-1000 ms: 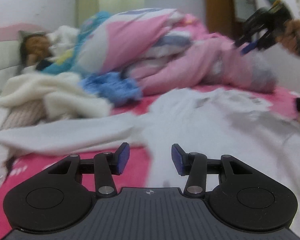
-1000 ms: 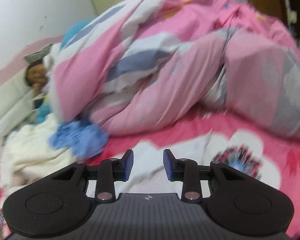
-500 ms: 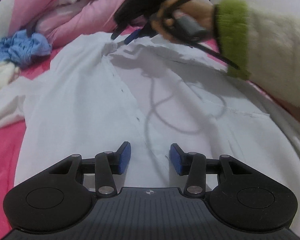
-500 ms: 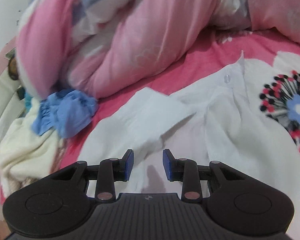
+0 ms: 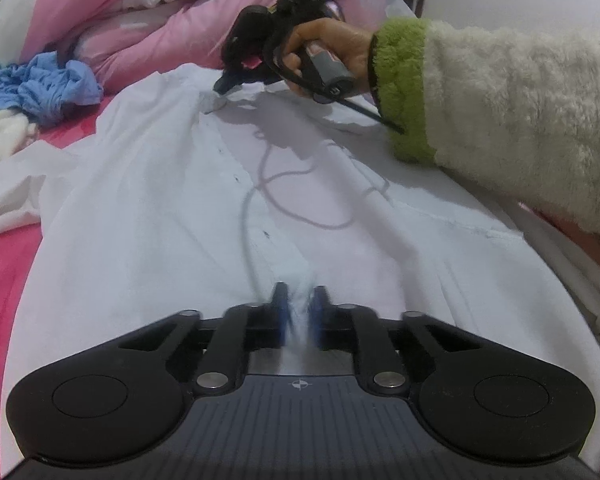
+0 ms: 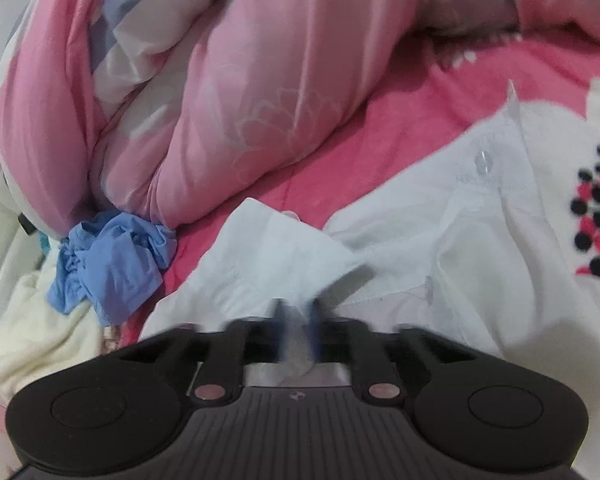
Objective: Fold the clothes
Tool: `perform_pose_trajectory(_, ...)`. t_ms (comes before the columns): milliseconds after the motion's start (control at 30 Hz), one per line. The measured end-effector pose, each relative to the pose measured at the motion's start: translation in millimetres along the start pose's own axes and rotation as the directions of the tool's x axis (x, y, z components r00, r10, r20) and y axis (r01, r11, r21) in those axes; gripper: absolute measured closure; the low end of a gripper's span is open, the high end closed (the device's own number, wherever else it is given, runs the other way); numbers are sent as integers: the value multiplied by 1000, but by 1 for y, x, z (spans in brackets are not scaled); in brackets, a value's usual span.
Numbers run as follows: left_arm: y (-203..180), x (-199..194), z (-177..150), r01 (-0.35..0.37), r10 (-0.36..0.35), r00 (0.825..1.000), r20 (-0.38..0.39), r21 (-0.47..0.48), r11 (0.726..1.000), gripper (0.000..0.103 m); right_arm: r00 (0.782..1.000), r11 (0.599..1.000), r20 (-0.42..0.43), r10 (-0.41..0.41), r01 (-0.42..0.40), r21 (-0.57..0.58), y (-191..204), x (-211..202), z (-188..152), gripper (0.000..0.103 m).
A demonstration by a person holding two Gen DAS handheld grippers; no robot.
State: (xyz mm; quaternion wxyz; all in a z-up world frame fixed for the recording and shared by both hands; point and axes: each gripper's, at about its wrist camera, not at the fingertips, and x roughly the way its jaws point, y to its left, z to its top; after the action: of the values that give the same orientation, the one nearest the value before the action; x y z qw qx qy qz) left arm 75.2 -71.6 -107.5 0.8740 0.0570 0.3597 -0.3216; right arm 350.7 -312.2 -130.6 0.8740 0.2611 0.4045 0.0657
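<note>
Both grippers, left [image 5: 300, 312] and right [image 6: 298, 328], pinch the flat white shirt [image 5: 160, 200], likely ready to fold together.

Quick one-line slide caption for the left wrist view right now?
Left tongs pinch the hem of a white button-up shirt spread on the pink bed; right tongs grip its collar.

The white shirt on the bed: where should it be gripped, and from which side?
Probably at its two ends. The white shirt lies flat, placket up, so only edges give fabric to pinch. The left gripper pinches the bottom hem, coming low from the near side. The right gripper comes down onto the collar end and pinches fabric there.
</note>
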Motion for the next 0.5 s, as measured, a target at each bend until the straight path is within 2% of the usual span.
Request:
perform_pose_trajectory(100, 10, -6, 2, 67, -66, 998, 12, -63, 996, 102, 997, 992, 66, -29, 37, -122, 21, -12, 3, 103)
perform_pose_trajectory(200, 19, -10, 3, 128, -125, 992, 27, -122, 984, 102, 990, 966, 129, -56, 86, -244, 44, -24, 6, 103)
perform_pose_trajectory(333, 23, -9, 5, 174, -170, 985, 37, -160, 972, 102, 972, 883, 176, -159, 220, -415, 75, -23, 6, 103)
perform_pose_trajectory(400, 23, -3, 5, 187, -186, 982, 21, -177, 966, 102, 955, 835, 178, -237, 294, -465, 81, -12, 0, 103)
perform_pose_trajectory(500, 23, 5, 3, 180, -184, 983, -3, -176, 968, 102, 938, 795, 169, -303, 347, -498, 74, 8, -11, 103)
